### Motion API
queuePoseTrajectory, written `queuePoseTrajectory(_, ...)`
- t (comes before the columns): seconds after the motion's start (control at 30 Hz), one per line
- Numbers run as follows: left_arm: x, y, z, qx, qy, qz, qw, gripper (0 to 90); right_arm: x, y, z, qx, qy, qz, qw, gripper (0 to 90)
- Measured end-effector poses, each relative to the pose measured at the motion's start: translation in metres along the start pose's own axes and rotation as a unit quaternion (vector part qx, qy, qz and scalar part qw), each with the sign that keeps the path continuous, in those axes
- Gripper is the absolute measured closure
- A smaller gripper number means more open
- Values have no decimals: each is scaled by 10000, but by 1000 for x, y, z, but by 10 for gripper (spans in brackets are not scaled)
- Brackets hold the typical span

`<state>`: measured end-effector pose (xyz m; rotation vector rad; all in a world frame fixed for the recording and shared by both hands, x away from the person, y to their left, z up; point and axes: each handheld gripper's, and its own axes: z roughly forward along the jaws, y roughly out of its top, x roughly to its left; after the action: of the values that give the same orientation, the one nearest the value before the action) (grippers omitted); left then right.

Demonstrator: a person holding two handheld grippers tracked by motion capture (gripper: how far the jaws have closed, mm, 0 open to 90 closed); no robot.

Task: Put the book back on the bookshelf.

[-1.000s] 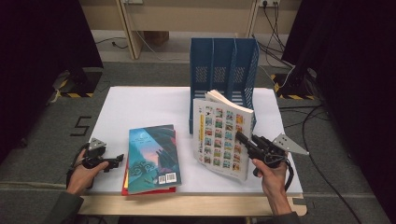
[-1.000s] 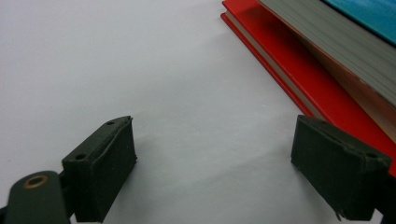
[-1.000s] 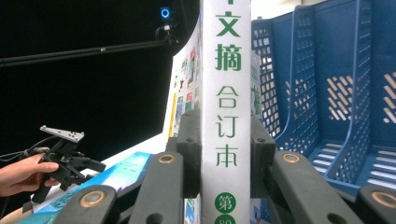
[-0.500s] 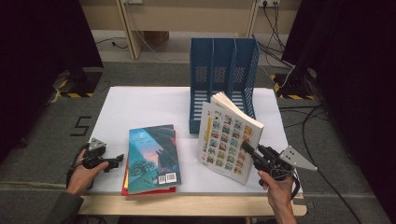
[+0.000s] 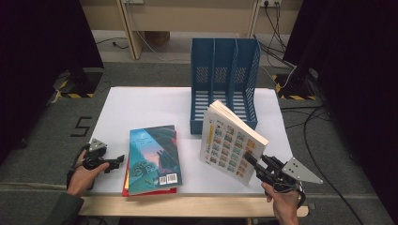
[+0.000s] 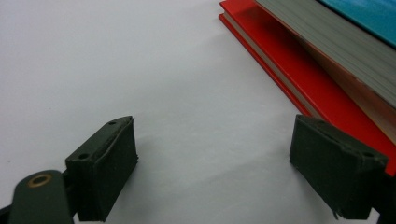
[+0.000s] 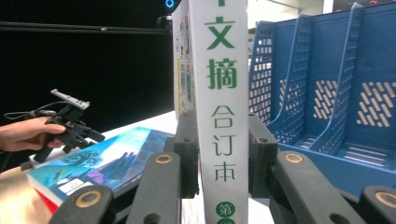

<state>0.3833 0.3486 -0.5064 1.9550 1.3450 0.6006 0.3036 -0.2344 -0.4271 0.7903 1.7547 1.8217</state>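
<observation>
My right gripper (image 5: 254,163) is shut on the lower corner of a thick white book (image 5: 228,140) with a colourful grid cover. It holds the book on edge above the table's front right, leaning slightly. In the right gripper view the pads (image 7: 187,154) press both sides of the book's white spine (image 7: 219,84), which carries green characters. A teal book (image 5: 154,157) lies flat on a red book (image 5: 126,183) at the front left. My left gripper (image 5: 118,161) rests open on the table just left of that stack. In its own view the left gripper (image 6: 215,163) has bare table between its jaws, with the red book (image 6: 289,70) beside the right one.
A blue three-slot file rack (image 5: 224,79) stands at the back middle of the white table (image 5: 141,105), its slots open toward me. It is close behind the held book, as the rack (image 7: 336,93) in the right gripper view confirms. Cables run over the floor at the right.
My right gripper has drawn back toward the table's near edge and slightly right, carrying the white book with it. The left gripper and the stacked books have stayed put.
</observation>
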Motion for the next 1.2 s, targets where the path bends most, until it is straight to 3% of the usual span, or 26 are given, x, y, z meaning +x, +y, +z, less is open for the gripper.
queuePoseTrajectory(0.13, 0, 0, 0, -2, -18, 4, 10000, 141, 1, -1, 0, -58, 74, 113, 9999, 709)
queuePoseTrajectory(0.37, 0, 0, 0, 0, -33, 11, 10000, 142, 3, 0, 2, -8, 91, -8, 10000, 708)
queuePoseTrajectory(0.43, 0, 0, 0, -1, -39, 6, 10000, 142, 7, 3, 3, 99, -84, -208, 9997, 719)
queuePoseTrajectory(0.5, 0, 0, 0, -5, -47, 11, 10000, 142, 8, 4, 4, 139, -74, -276, 9995, 720)
queuePoseTrajectory(0.73, 0, 0, 0, -4, -64, 18, 10000, 142, 5, 3, 2, 79, 94, -103, 9999, 668)
queuePoseTrajectory(0.87, 0, 0, 0, -8, -63, 21, 10000, 142, 3, 2, 16, 258, 133, -239, 9993, 602)
queuePoseTrajectory(1.0, 0, 0, 0, 4, -64, 21, 10000, 141, -1, 1, 25, 246, 182, -148, 9994, 620)
queuePoseTrajectory(1.2, 0, 0, 0, 2, -65, 18, 10000, 140, -6, 3, 38, 292, 174, -197, 9992, 680)
